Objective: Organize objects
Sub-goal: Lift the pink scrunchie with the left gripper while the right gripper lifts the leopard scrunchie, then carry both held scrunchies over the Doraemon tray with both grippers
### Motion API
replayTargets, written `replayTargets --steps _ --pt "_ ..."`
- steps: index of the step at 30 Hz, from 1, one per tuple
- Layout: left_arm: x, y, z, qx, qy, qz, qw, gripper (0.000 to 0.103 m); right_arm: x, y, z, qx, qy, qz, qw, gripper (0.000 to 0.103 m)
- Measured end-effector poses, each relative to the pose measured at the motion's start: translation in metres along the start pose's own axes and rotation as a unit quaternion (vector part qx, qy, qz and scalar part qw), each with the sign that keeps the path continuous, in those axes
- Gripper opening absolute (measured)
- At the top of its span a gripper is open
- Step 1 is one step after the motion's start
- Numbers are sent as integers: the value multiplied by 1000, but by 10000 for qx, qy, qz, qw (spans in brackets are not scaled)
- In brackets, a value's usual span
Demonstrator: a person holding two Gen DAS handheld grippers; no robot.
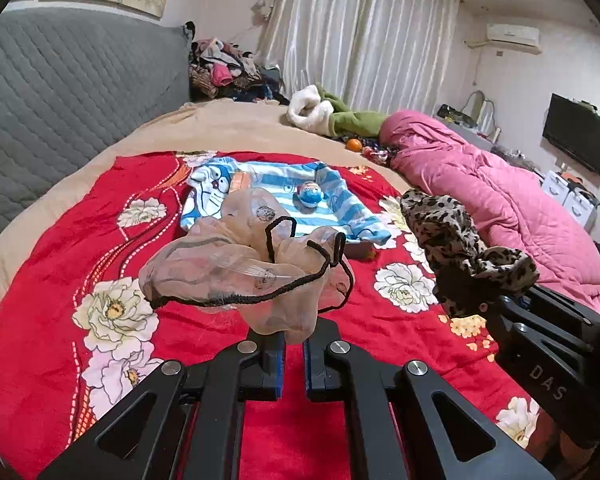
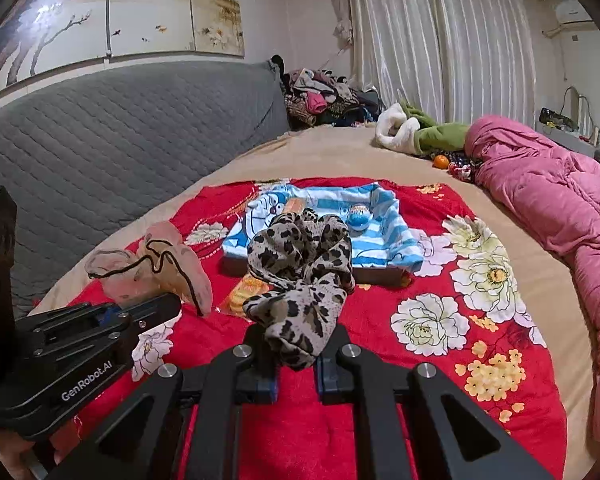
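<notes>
In the left wrist view, the left gripper (image 1: pixel 294 340) has its jaws closed on the bottom of a sheer pouch (image 1: pixel 236 268) with a black drawstring (image 1: pixel 300 276), held up off the red flowered blanket (image 1: pixel 60 240) that covers the near part of the bed (image 1: pixel 240 128). Behind the pouch, near the blanket's far edge, lies a box lined with blue striped cloth (image 1: pixel 340 204), and a small blue ball (image 1: pixel 310 194) sits in it. At the right edge the right gripper (image 1: pixel 470 304) pinches a leopard-print scarf (image 1: pixel 448 220), also lifted clear of the blanket. A pink quilt (image 1: pixel 500 200) lies along the bed's right side, with an orange (image 1: pixel 354 144) near its far end. In the right wrist view, the right gripper (image 2: pixel 296 356) clamps the leopard-print scarf (image 2: pixel 300 264), which bunches upward in front of the box (image 2: pixel 396 240) and the blue ball (image 2: pixel 358 216). A yellow packet (image 2: pixel 248 290) lies on the blanket (image 2: pixel 380 320) just before the box's near edge. At the left the left gripper (image 2: pixel 148 304) grips the pouch (image 2: pixel 160 264), its drawstring (image 2: pixel 160 256) trailing over it
</notes>
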State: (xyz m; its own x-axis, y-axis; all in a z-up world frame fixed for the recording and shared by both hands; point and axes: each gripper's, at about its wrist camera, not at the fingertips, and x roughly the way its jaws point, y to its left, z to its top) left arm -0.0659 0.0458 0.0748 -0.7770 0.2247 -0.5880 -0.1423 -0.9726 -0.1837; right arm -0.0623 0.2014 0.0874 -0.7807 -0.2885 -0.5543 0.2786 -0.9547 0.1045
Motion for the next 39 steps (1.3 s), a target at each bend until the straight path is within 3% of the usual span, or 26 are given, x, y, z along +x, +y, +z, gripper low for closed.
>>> replayTargets --steps 14,39 --pt "-4 -3 23 197 -210 119 9995 6 -11 12 24 -144 -283 -4 9995 12" --pt "31 7 81 322 -342 221 9987 6 22 10 75 -273 -413 -56 9988 12"
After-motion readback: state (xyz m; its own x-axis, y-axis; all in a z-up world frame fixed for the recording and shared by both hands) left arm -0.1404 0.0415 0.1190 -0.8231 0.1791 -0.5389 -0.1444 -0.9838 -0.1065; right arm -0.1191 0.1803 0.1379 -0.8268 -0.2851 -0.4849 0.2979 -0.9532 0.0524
